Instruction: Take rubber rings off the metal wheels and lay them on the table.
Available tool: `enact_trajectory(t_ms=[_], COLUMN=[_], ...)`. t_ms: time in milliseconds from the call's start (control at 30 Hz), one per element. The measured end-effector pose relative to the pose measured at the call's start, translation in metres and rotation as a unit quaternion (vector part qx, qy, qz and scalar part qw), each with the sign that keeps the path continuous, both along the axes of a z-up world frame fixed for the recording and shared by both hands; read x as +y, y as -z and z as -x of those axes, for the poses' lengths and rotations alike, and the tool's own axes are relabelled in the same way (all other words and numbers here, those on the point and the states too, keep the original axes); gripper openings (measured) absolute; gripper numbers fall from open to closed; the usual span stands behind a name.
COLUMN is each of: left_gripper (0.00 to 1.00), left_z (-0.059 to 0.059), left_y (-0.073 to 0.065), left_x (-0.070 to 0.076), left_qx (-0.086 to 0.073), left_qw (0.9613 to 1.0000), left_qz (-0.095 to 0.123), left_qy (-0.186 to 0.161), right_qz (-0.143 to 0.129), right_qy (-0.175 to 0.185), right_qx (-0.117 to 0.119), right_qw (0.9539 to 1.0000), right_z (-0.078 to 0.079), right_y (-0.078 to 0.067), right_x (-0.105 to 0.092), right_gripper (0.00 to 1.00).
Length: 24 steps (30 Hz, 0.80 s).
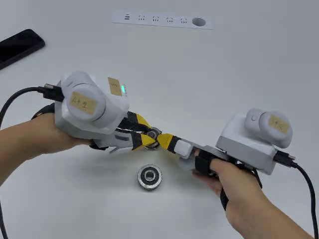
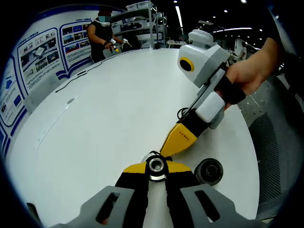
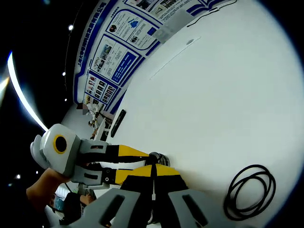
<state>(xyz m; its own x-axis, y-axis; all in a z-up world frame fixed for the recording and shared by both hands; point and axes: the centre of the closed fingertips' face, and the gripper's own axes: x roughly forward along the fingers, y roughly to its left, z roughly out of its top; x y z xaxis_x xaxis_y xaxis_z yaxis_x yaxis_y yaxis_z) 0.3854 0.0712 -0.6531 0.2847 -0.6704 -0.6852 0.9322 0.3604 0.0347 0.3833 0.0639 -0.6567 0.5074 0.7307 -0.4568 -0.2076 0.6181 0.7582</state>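
My left gripper (image 1: 148,139) (image 2: 155,171) is shut on a small metal wheel (image 1: 153,134) (image 2: 156,165) and holds it above the white table (image 1: 199,74). My right gripper (image 1: 162,140) (image 3: 153,172) comes in from the right, its yellow tips pressed together at the wheel's rim (image 3: 157,157), where the thin rubber ring runs. In the left gripper view the right gripper (image 2: 176,138) touches the wheel from the upper right. A second wheel (image 1: 149,177) (image 2: 209,171) lies flat on the table just below the grippers. Two black rubber rings (image 3: 251,189) lie overlapped on the table.
A white power strip (image 1: 163,20) lies at the far edge and a black phone (image 1: 20,46) at the far left. A person (image 2: 102,33) stands beyond the table's far end. The table's edge (image 2: 251,156) runs close on the right.
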Motion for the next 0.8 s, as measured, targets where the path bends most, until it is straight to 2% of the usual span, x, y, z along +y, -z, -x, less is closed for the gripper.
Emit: enact_trajectory(t_ms=[600, 800], left_gripper=[0.13, 0.13], left_z=[-0.0004, -0.0002], left_y=[0.0002, 0.0002], left_x=[0.0007, 0.0007], left_qx=[-0.001, -0.001], left_qw=[1.0000, 1.0000], left_qz=[0.003, 0.002], left_qy=[-0.009, -0.009], right_qz=[0.042, 0.040], right_qy=[-0.028, -0.031], right_qx=[-0.044, -0.048], right_qw=[0.9977, 0.9975], right_z=[-0.0018, -0.0004], right_y=[0.0011, -0.0021], right_x=[0.0035, 0.0046], right_gripper=[0.01, 0.01])
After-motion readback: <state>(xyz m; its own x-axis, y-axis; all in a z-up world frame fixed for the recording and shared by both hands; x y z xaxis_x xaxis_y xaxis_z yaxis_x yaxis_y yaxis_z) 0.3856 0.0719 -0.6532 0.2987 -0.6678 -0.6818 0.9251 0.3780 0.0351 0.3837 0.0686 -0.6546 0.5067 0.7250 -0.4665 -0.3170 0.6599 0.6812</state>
